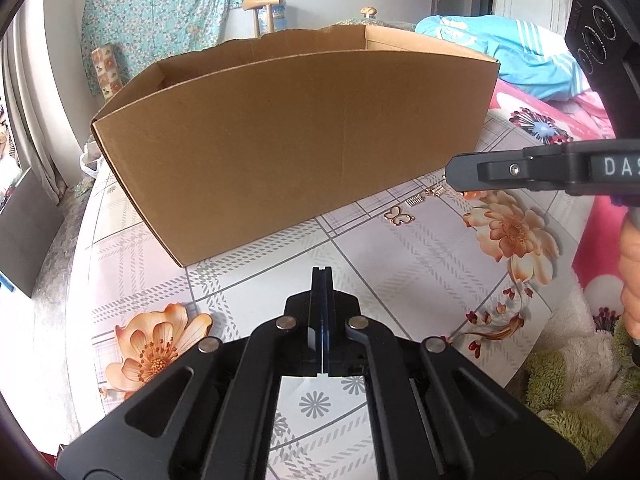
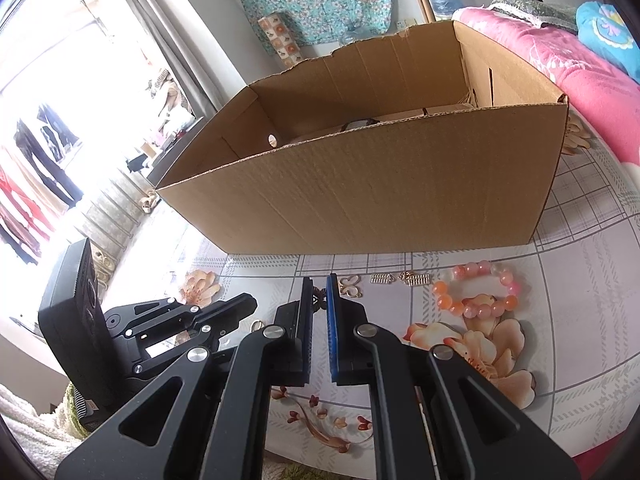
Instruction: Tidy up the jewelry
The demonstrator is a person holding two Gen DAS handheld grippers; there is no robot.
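A flowered, checked cloth covers the bench, a pink blanket and a turquoise striped garment lie on the bed beside it, a teal floral fabric hangs on the wall, and clothes hang by the window at left.
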